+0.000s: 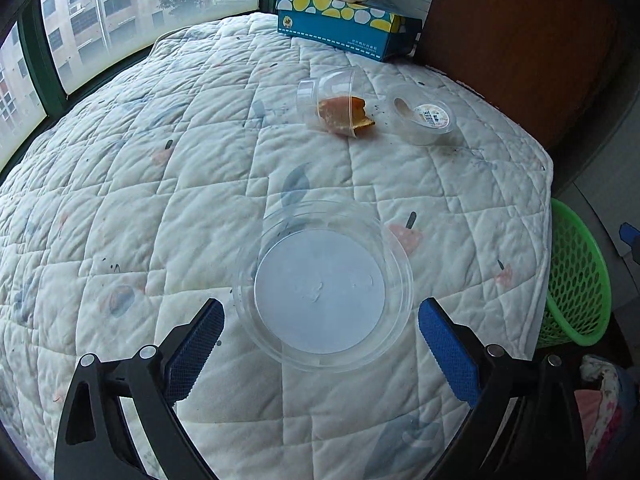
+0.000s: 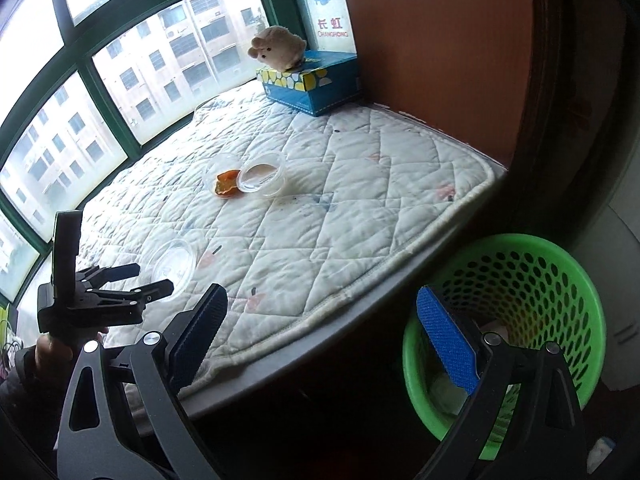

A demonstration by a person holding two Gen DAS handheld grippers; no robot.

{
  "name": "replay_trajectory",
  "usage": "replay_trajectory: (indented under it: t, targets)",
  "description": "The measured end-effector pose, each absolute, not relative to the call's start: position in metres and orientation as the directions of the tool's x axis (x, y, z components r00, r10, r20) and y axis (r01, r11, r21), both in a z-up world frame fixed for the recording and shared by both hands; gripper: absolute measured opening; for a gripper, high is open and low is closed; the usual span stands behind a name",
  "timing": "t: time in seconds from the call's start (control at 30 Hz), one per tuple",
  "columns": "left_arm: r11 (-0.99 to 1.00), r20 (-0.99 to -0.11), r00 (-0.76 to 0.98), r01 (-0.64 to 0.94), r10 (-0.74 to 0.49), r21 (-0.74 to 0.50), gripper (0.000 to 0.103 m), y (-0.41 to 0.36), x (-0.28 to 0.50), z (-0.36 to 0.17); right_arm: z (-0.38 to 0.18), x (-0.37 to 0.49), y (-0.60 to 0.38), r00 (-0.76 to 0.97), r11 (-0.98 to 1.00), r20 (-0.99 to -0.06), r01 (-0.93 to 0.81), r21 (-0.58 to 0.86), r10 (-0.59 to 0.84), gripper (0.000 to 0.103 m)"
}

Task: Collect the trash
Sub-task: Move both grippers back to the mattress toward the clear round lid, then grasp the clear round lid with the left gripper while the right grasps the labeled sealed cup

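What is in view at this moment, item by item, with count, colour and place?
clear plastic lid: 1, transparent, on the quilt between the open left pads
tipped clear cup: 1, transparent, orange peel inside, mid-quilt
small lidded container: 1, clear-white, beside the cup
tissue box: 1, blue and yellow, far end
plush toy: 1, beige, on the box
basket: 1, green, beside the table
quilt: 1, white, covering the table
left hand-held gripper: 1, black and blue, open
right hand-held gripper: 1, open, empty
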State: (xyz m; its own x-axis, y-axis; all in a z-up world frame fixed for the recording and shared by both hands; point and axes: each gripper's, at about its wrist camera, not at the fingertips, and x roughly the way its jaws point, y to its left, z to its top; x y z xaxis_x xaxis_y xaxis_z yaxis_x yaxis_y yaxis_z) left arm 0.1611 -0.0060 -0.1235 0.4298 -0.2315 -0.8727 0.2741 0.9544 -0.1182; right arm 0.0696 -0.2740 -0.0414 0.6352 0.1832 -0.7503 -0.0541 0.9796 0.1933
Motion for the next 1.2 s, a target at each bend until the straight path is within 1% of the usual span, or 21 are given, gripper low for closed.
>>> replay_trajectory:
  t: [0.2, 0.4, 0.47, 0.7, 1.0, 1.2]
  targets:
    - [0.951, -0.877, 0.424, 0.292, -0.227, -0.105, 0.094, -0.009, 0.166, -0.131, -0.05, 0.087, -0.256, 0.612, 0.977, -0.764, -0.082, 0.198, 0.206, 0.095]
    - [0.942, -0.869, 0.425, 0.312, -0.253, -0.122, 0.094, -0.009, 0.17, -0.134, -0.057, 0.106, -0.241, 0.596, 0.974, -0.771, -0.107, 0.201, 0.225, 0.095]
    - [0.938, -0.863, 0.432, 0.324, -0.261, -0.121, 0.09, -0.011, 0.17, -0.133, -0.059, 0.114, -0.237, 0.592, 0.974, -0.773, -0.111, 0.199, 0.226, 0.095]
    - [0.934, -0.836, 0.468, 0.331, -0.287, -0.136, 0.089, -0.006, 0.166, -0.124, -0.065, 0.147, -0.225, 0.579, 0.969, -0.777, -0.137, 0.206, 0.247, 0.094]
    - [0.939, -0.809, 0.501, 0.294, -0.309, -0.177, 0.088, 0.015, 0.172, -0.104, -0.079, 0.2, -0.199, 0.559, 0.97, -0.795, -0.183, 0.159, 0.236, 0.09]
    - [0.938, -0.798, 0.513, 0.293, -0.316, -0.184, 0.088, 0.02, 0.176, -0.097, -0.093, 0.234, -0.185, 0.54, 0.973, -0.816, -0.203, 0.113, 0.207, 0.087]
